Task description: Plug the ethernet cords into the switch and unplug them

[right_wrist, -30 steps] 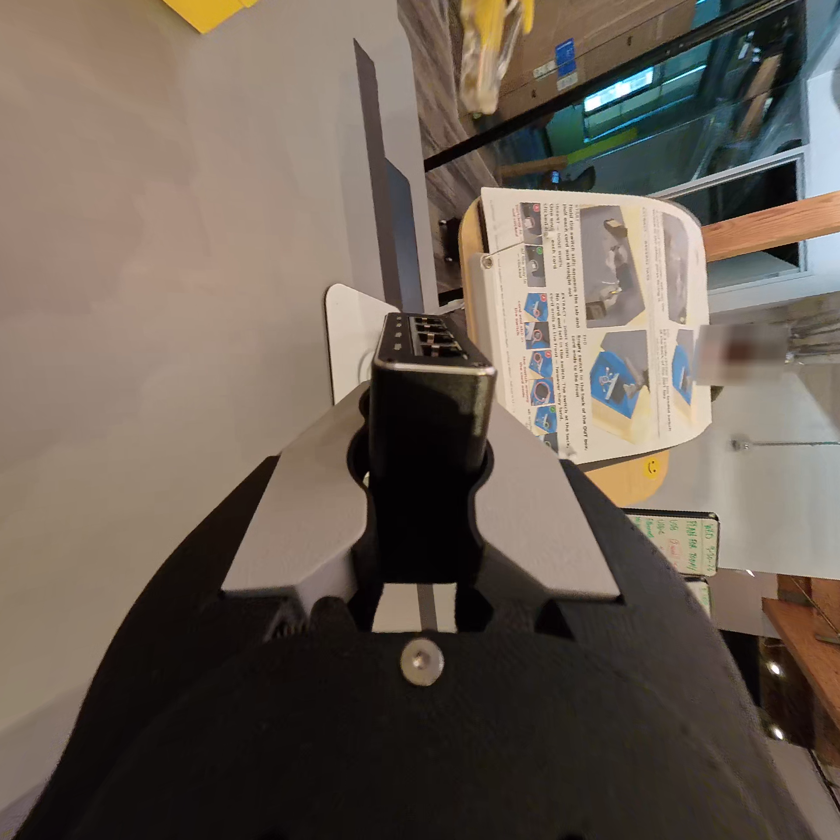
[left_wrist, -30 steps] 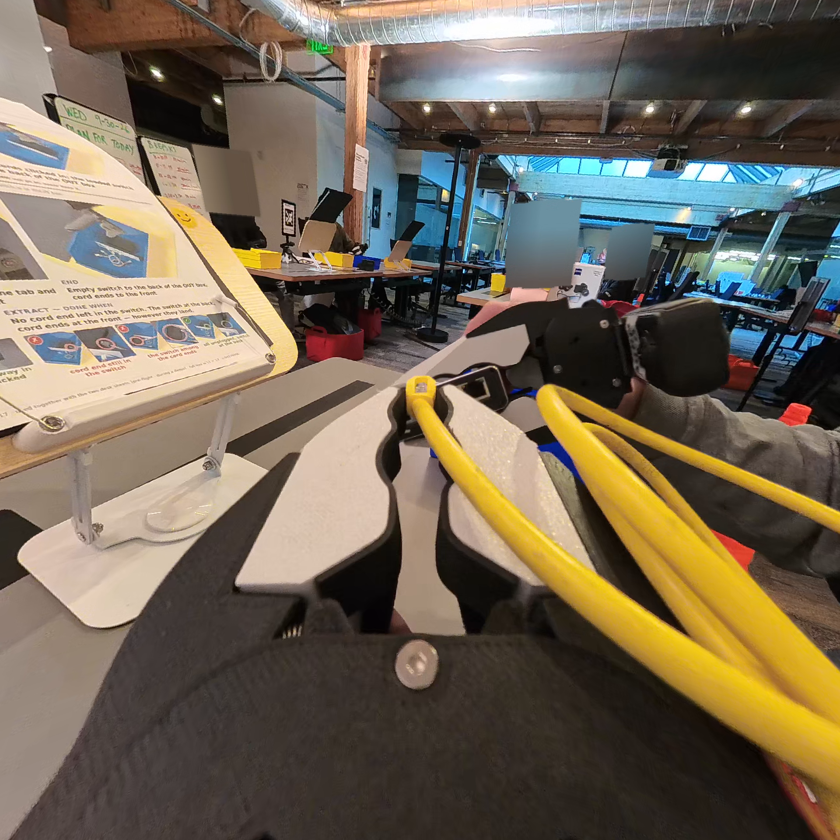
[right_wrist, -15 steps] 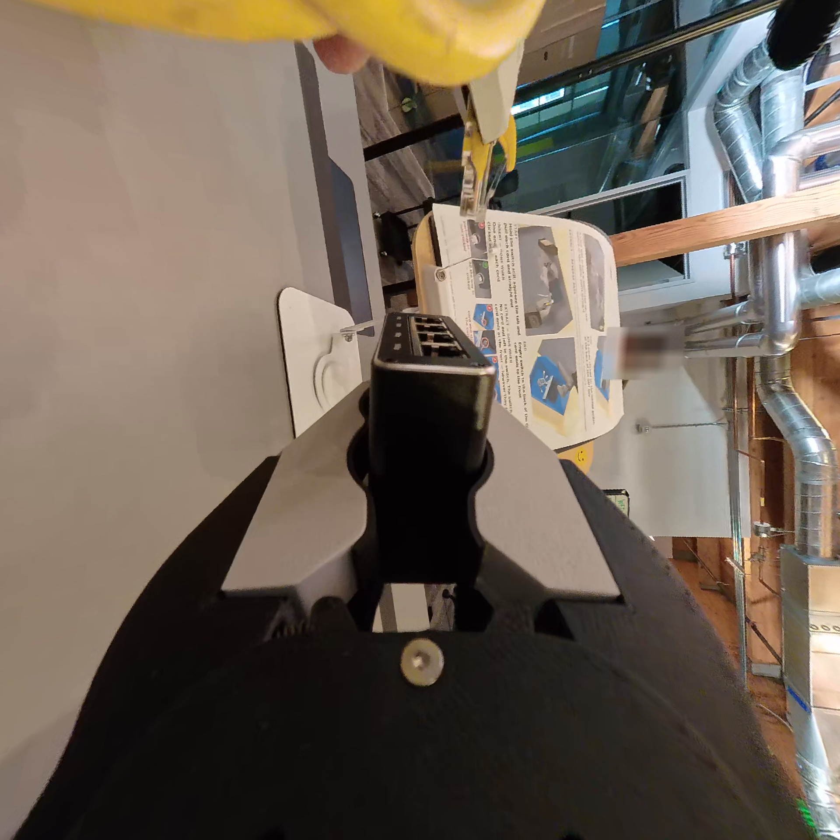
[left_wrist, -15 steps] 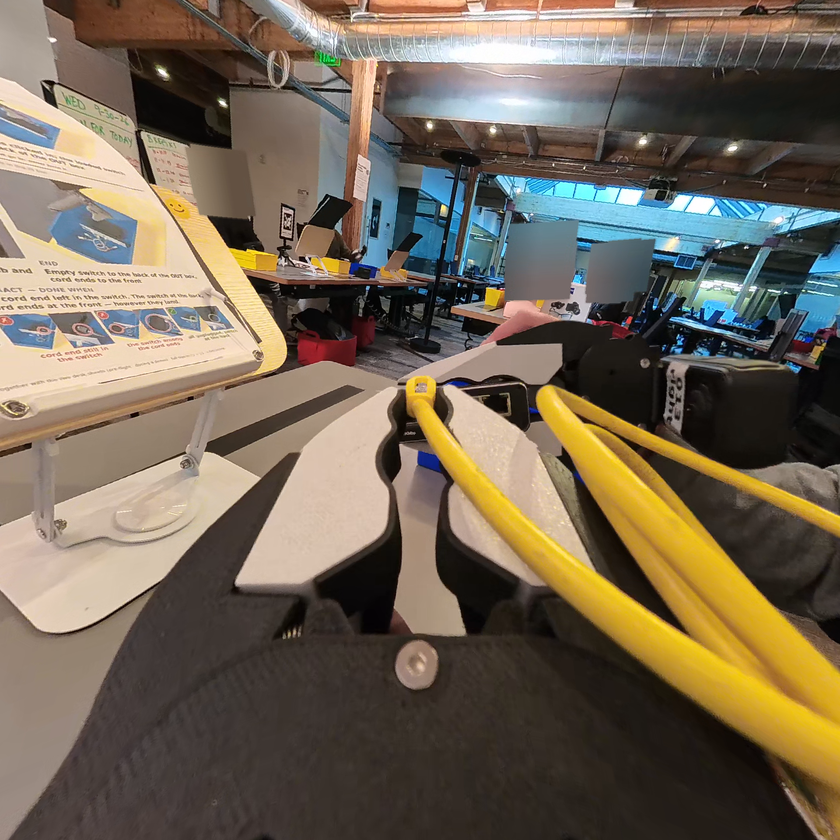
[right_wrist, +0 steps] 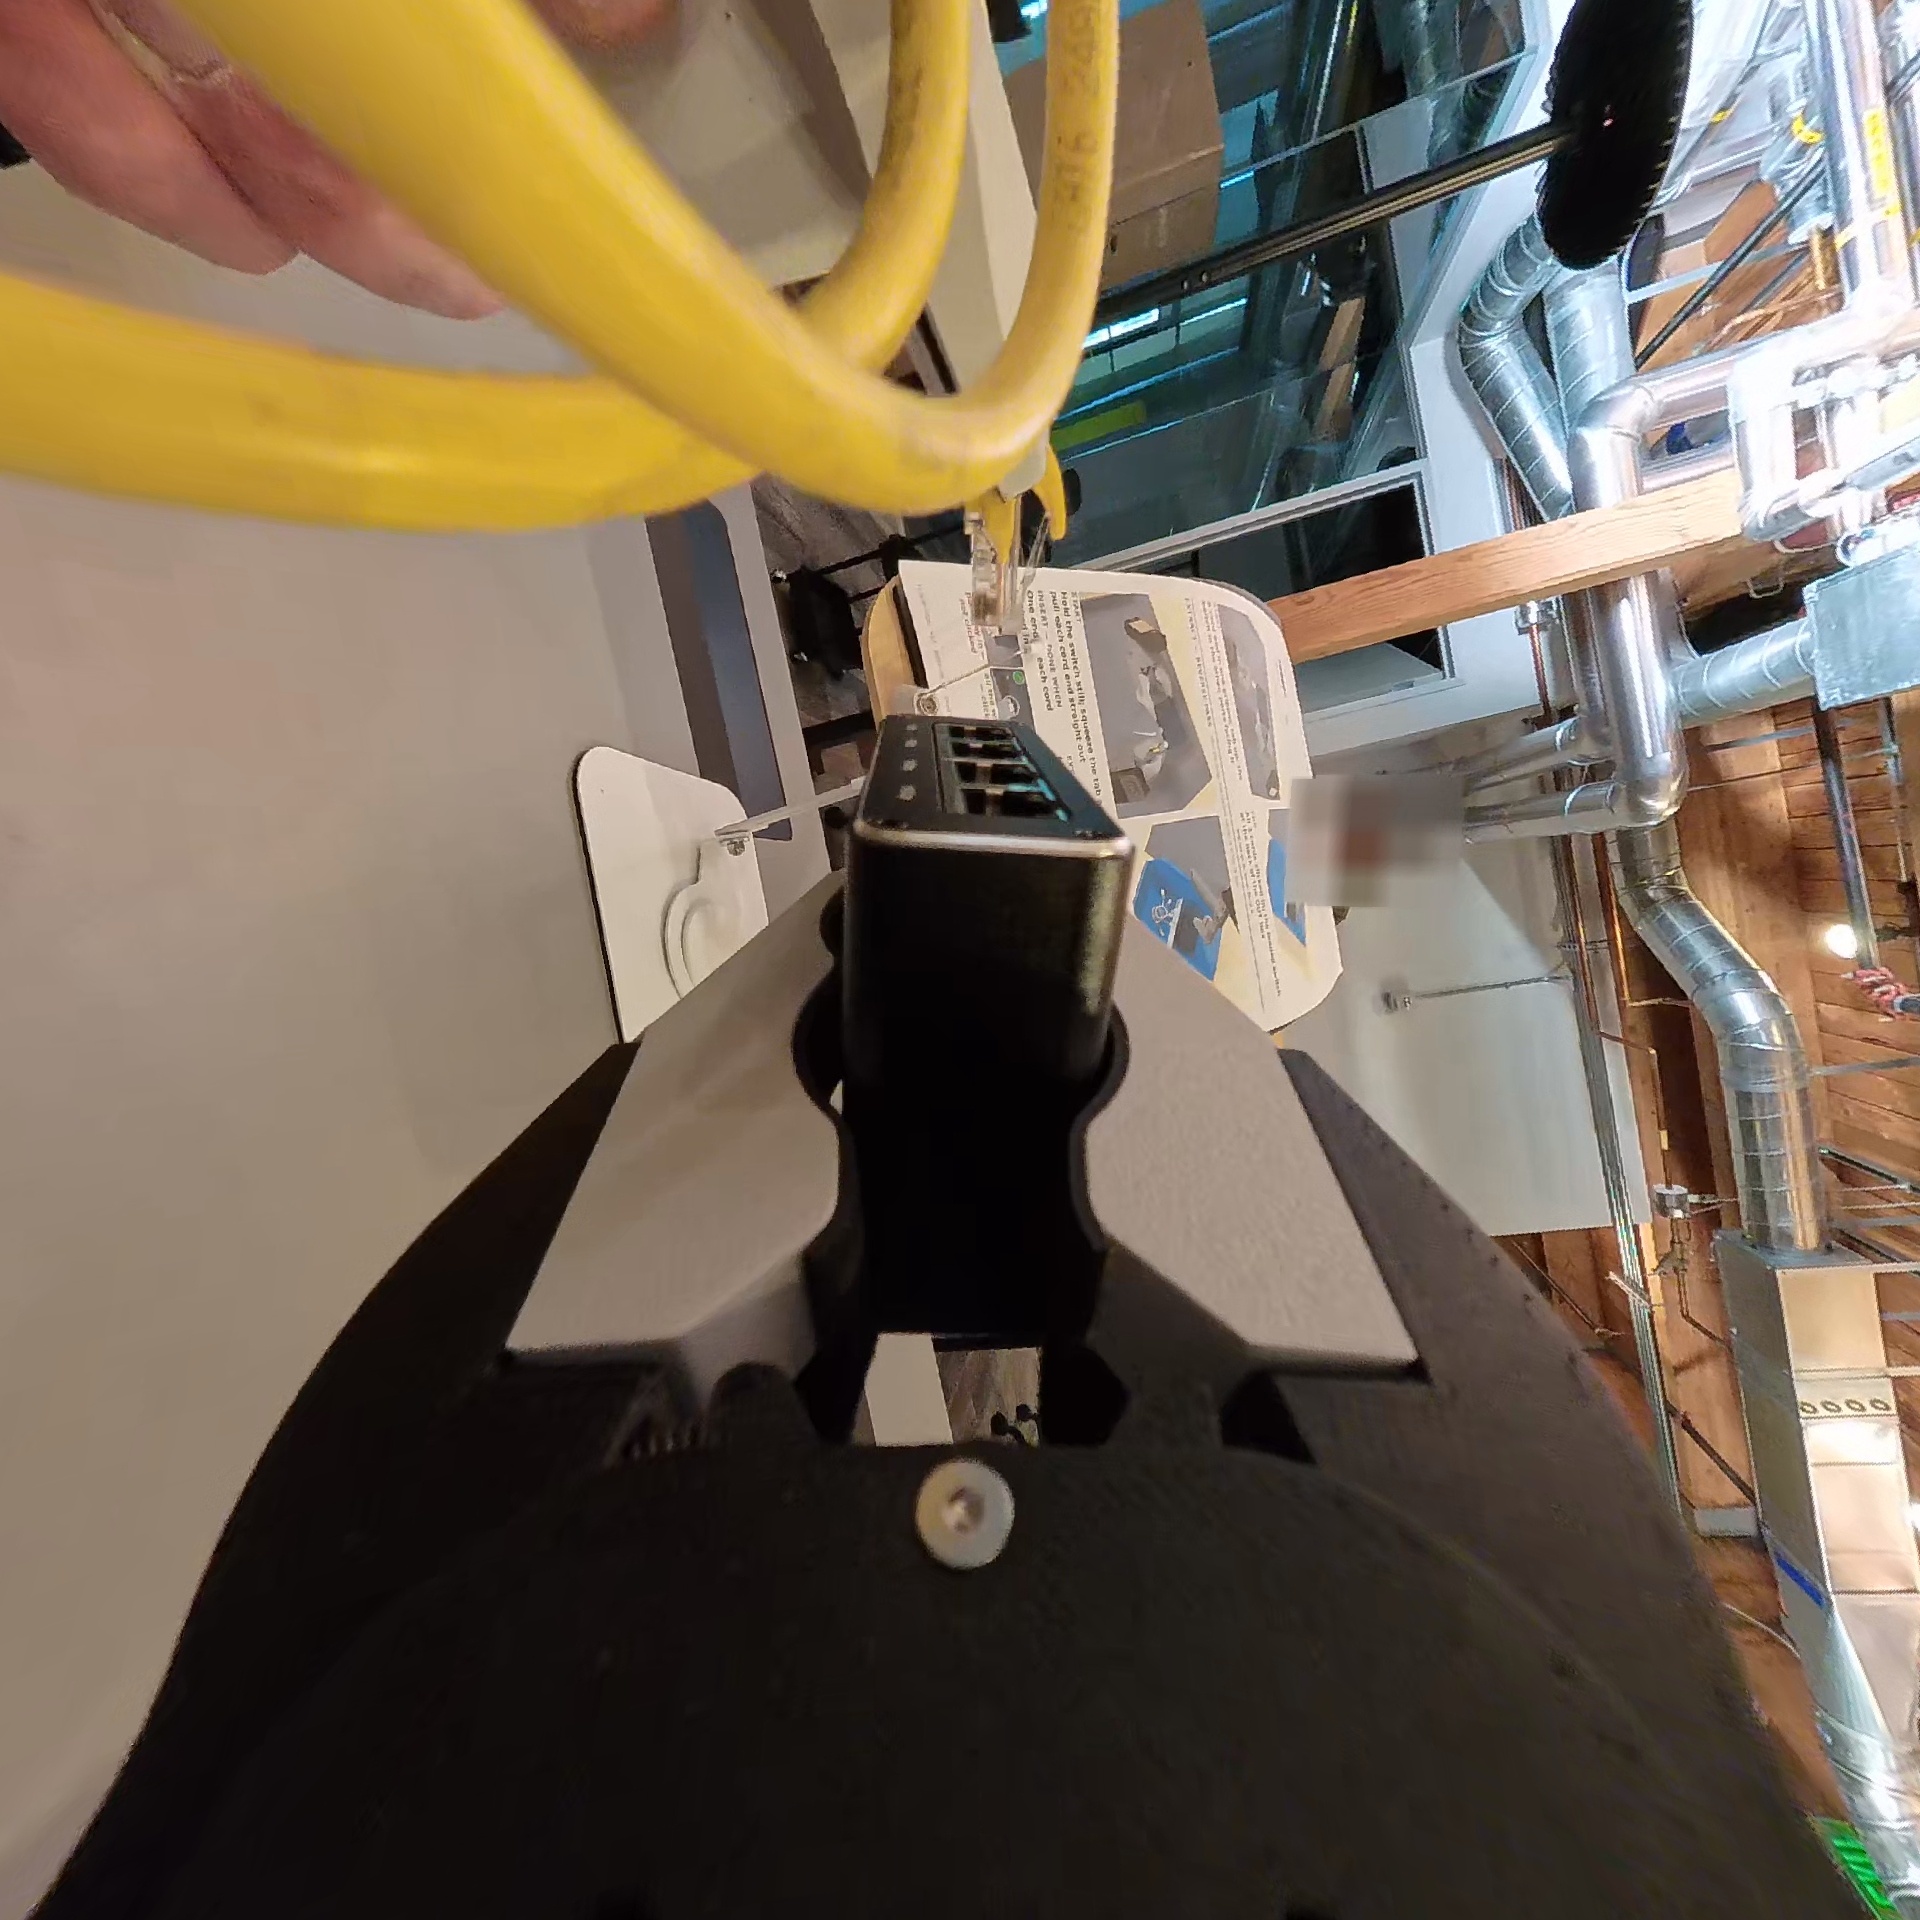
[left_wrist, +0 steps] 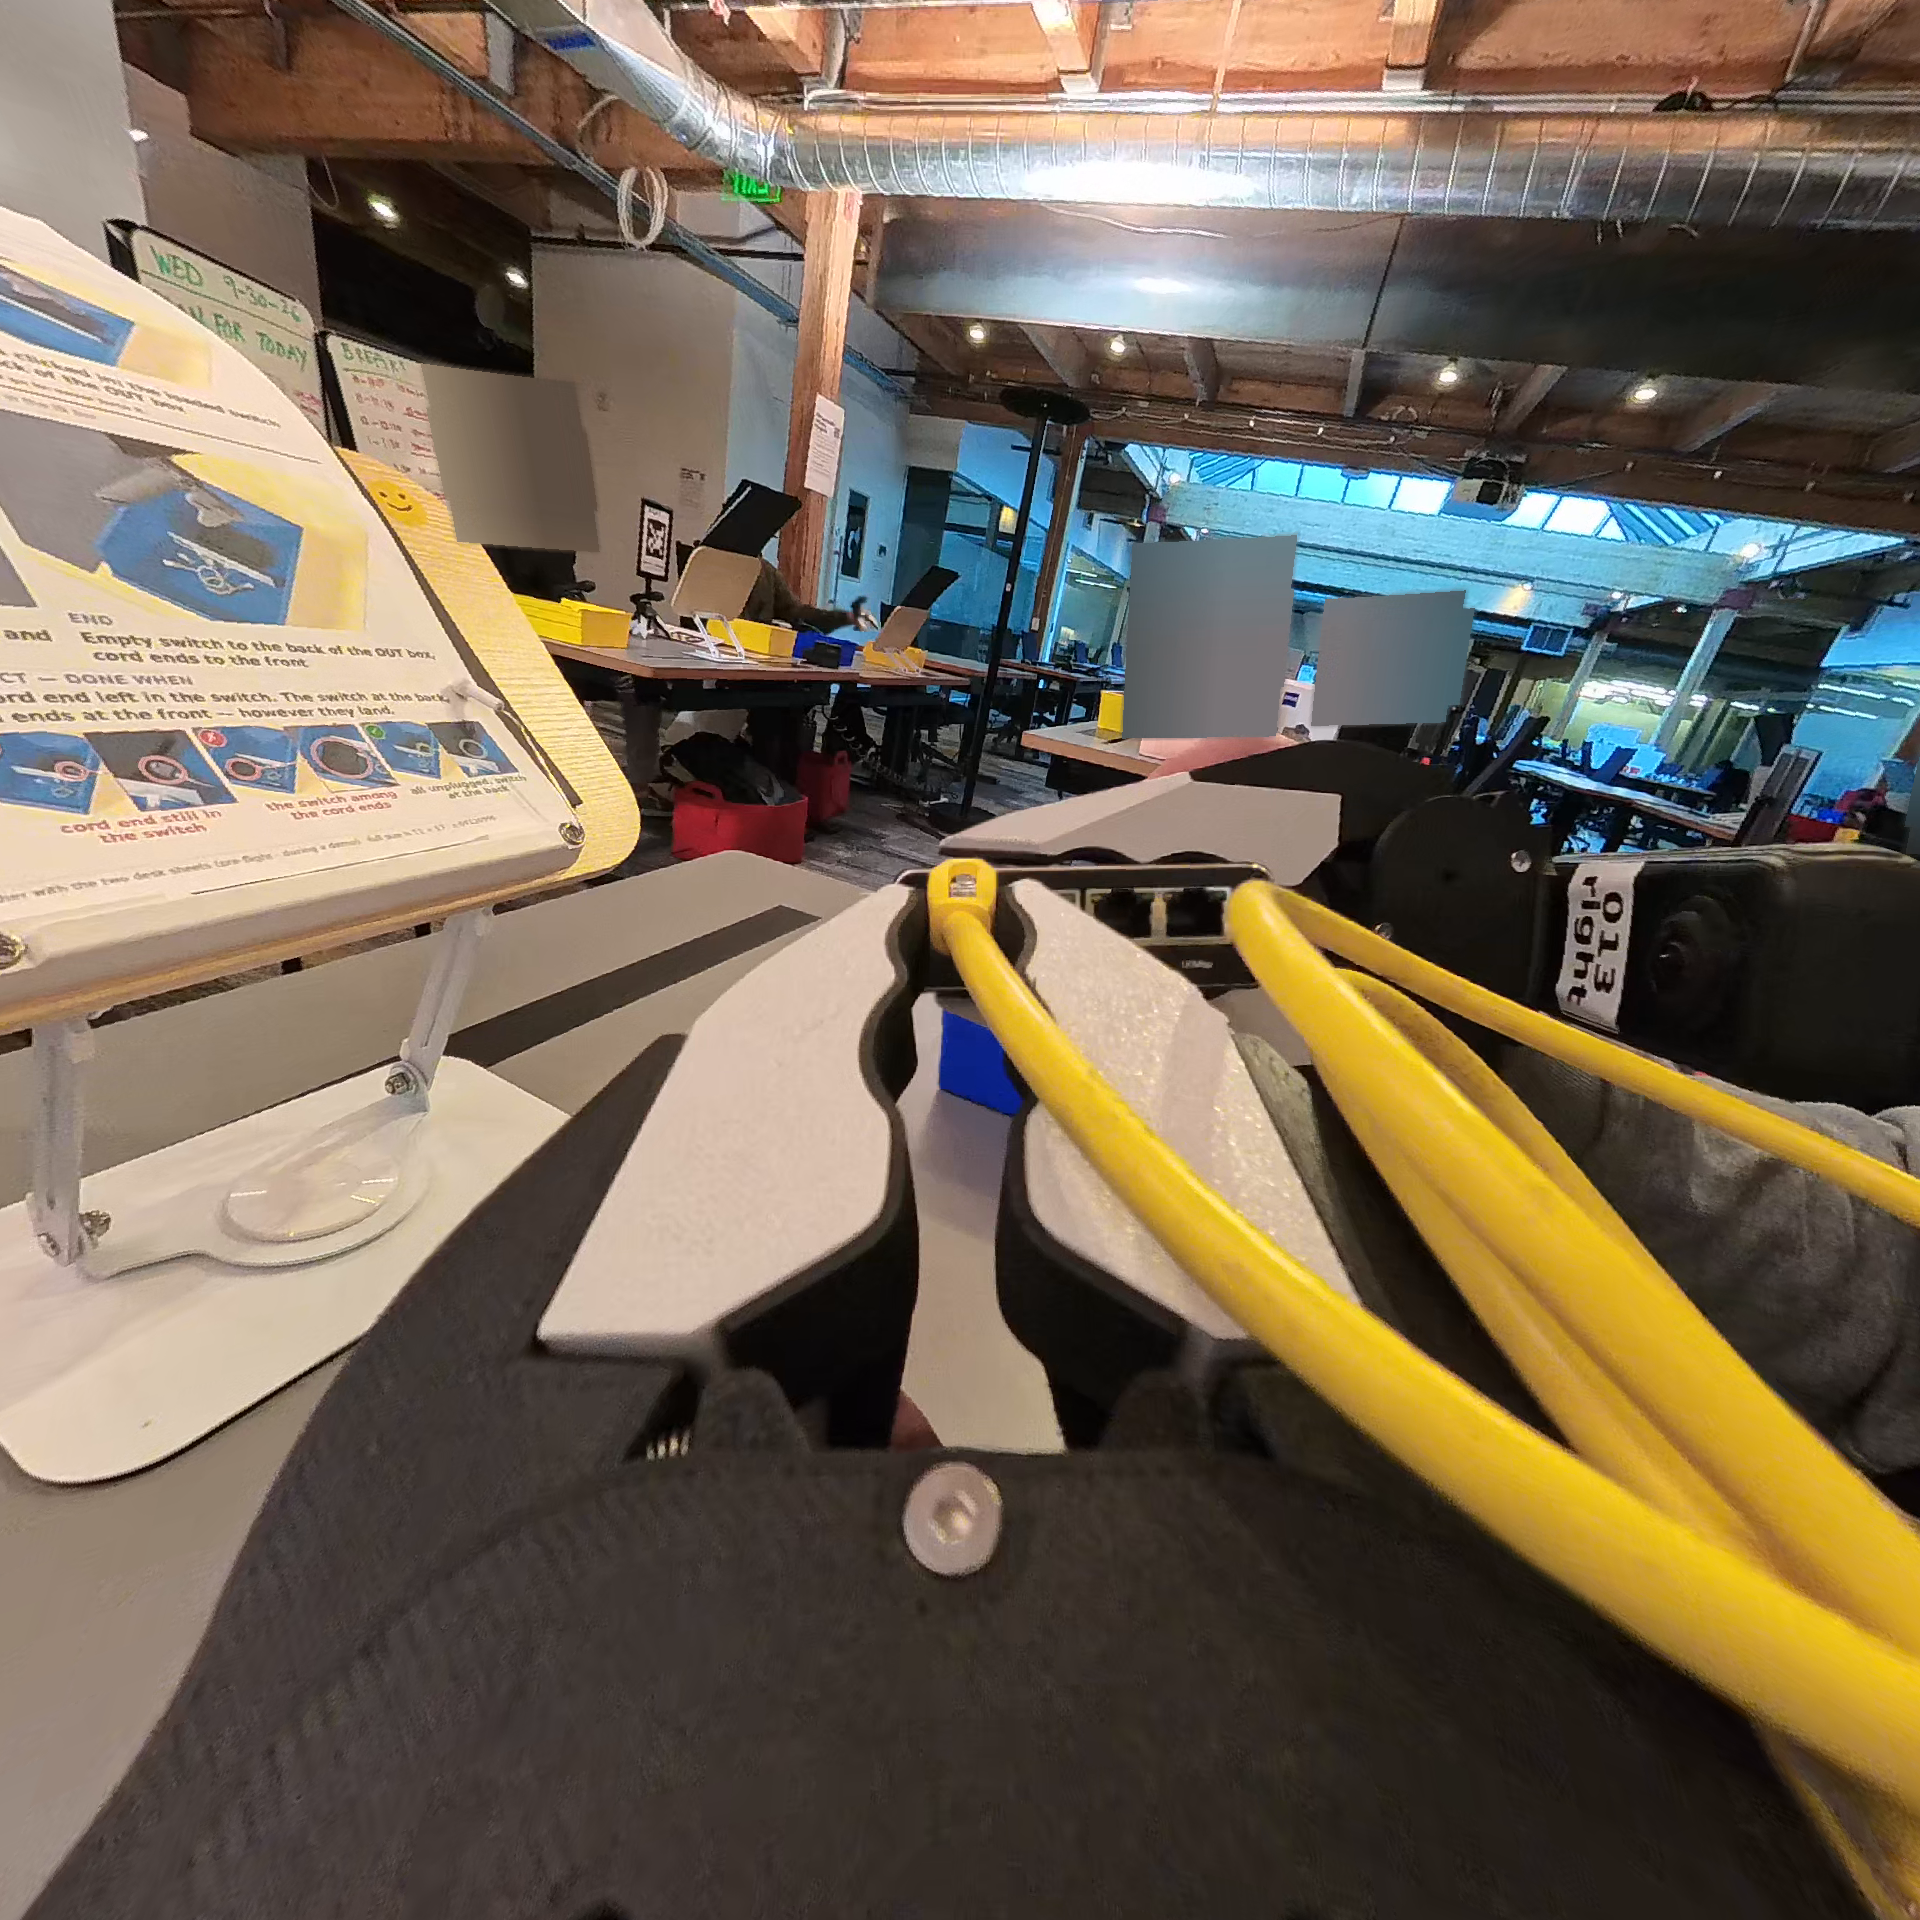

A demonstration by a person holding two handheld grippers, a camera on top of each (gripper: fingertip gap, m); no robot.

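Between your left gripper's (left_wrist: 961,914) grey fingers (left_wrist: 769,1101) you have the boot of one yellow ethernet cord (left_wrist: 1091,1101) pinched, jaws narrowed hard on it just behind the plug (left_wrist: 964,891); the slack runs back over the right-hand finger and off frame with the other yellow loops. Directly ahead of the plug sits the black switch (left_wrist: 1153,925), port face toward you, plug tip at or just short of the leftmost port; contact cannot be confirmed from the left wrist view. Your right gripper (right_wrist: 971,966) is clamped on the switch body (right_wrist: 977,997) across its flat sides, ports pointing away from that camera, whole unit held clear of the grey table (right_wrist: 312,831). Judgement: switch is a rigid, light metal box, smooth-sided, so it may slip or twist under insertion force; keep the grip mid-body. Cord is stiff and springy and will tug the plug sideways; hold at the boot, not the clear latch tab, which looks fragile. Farther off: instruction sheet on its white stand (left_wrist: 208,1236), a small blue box (left_wrist: 971,1060) on the table below the switch, then open workspace.
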